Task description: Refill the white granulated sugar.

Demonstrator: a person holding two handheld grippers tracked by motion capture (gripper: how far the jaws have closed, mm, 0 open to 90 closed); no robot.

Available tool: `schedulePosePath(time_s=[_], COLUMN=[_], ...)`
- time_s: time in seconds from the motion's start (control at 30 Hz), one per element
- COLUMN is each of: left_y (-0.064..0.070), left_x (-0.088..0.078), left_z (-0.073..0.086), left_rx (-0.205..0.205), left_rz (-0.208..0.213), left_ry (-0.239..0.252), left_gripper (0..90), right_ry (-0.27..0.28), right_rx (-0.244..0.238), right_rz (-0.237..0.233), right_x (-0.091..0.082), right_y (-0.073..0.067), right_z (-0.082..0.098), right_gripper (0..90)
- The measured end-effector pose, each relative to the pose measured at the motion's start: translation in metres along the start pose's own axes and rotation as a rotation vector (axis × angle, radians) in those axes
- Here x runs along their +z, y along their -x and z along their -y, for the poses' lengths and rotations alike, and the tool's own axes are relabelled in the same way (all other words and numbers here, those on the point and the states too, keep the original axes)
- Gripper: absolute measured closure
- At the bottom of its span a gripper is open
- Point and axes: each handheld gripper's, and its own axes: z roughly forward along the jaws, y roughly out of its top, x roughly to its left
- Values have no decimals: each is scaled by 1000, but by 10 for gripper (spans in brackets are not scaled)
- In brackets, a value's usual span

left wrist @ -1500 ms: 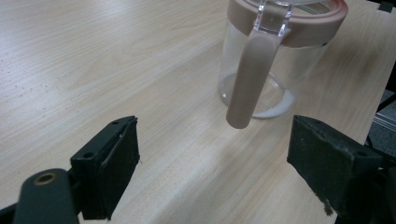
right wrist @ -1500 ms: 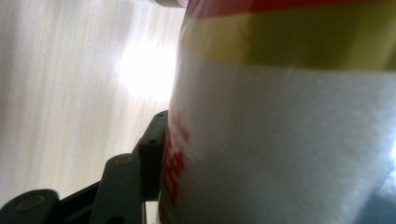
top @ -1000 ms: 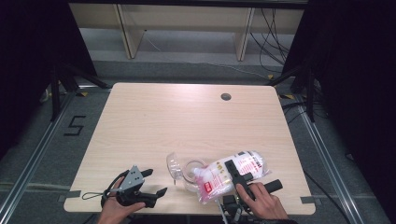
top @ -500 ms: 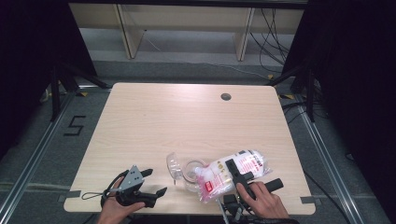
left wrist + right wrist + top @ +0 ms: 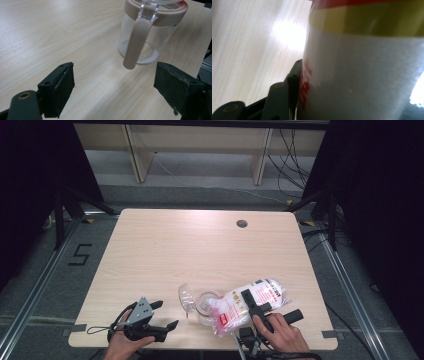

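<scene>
the right gripper (image 5: 256, 306) clamps the white bag (image 5: 247, 306), tipped over the clear jar (image 5: 202, 304) near the table's (image 5: 200, 245) front edge, while the left gripper (image 5: 157, 317) idles wide open beside it, so powder could spill past the unsteadied jar.

Probably a lab recording bay: black curtains (image 5: 30, 195), floor rails (image 5: 35, 295), loose cables (image 5: 295, 150), bare wooden table (image 5: 200, 245).
</scene>
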Motion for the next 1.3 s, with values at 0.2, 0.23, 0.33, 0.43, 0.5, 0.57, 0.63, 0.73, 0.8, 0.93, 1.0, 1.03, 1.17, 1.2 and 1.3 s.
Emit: schedulePosePath(time_s=[0.2, 0.23, 0.33, 0.43, 0.5, 0.57, 0.63, 0.73, 0.8, 0.93, 1.0, 1.03, 1.17, 1.2, 1.3], left_y=[2, 2, 0, 0, 0, 1, 1, 1, 1, 0, 0, 0, 0, 0, 0], left_x=[1, 1, 0, 0, 0, 0, 0, 0, 0, 0, 0, 0, 0, 0, 0], left_z=[1, 1, 0, 0, 0, 0, 0, 0, 0, 0, 0, 0, 0, 0, 0], left_rx=[-20, -20, 6, 4, 5, -5, -6, -6, -5, 0, 1, 0, 0, 0, 0], left_rz=[1, 1, 0, -1, -2, 0, 2, 1, 0, -1, -1, -1, -1, -1, -1], left_ry=[-5, -5, -4, -4, -4, 3, 3, 3, 2, -2, -3, -3, -3, -2, -4], left_gripper=[161, 161, 161, 161, 161, 161, 161, 161, 161, 161, 161, 161, 161, 161, 161], right_ry=[-20, -21, -31, -21, -20, -23, -15, -13, -13, -23, -19, -19, -21, -21, -28], right_rx=[-22, -19, -73, -24, -28, -56, -26, -30, -62, -71, -80, -79, -82, -85, -77], right_rz=[-9, -13, -18, -1, -1, -14, -8, -6, -13, -11, -10, -8, -6, -6, -7], right_x=[-1, 0, -1, -1, -1, -1, 0, 0, 0, -3, -2, -3, -3, -3, -4], right_y=[2, 2, 6, 4, 4, 5, 3, 2, 4, 6, 7, 7, 7, 7, 7], right_z=[2, 2, 3, 2, 2, 2, 1, 1, 1, 1, 1, 1, 1, 1, 2], right_gripper=[507, 507, 508, 509, 509, 510, 511, 512, 512, 513, 513, 514, 515, 515, 516])
